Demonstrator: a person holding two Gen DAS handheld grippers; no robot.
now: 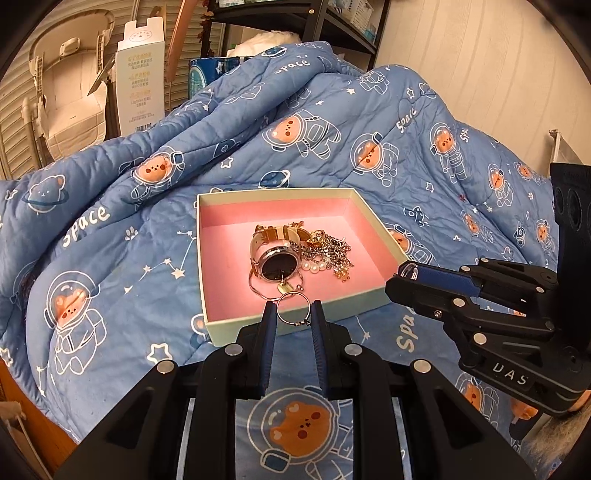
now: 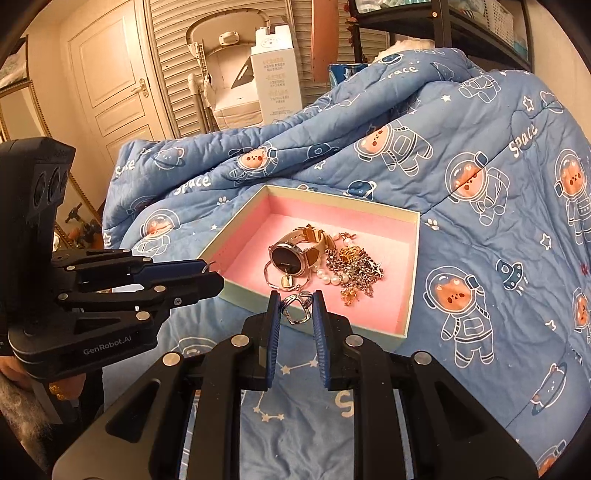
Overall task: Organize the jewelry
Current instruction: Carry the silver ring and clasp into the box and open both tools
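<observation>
A cream box with a pink lining [image 1: 221,229] [image 2: 369,218] lies on the blue quilt. Inside lie a watch [image 1: 275,263] [image 2: 288,257], chains [image 1: 330,251] [image 2: 354,267] and pearls [image 1: 314,266]. My left gripper [image 1: 293,312] is shut on a thin silver ring [image 1: 291,308] above the box's near rim; it also shows in the right wrist view [image 2: 210,273]. My right gripper [image 2: 295,308] is shut on a chunky silver ring [image 2: 298,308] over the box's near edge; it also shows in the left wrist view [image 1: 402,273].
The blue space-bear quilt [image 1: 110,258] [image 2: 480,258] covers the bed and rises in folds behind the box. A white carton [image 1: 140,85] [image 2: 275,74], a baby seat [image 2: 225,62], a door [image 2: 110,77] and a shelf [image 1: 332,26] stand behind.
</observation>
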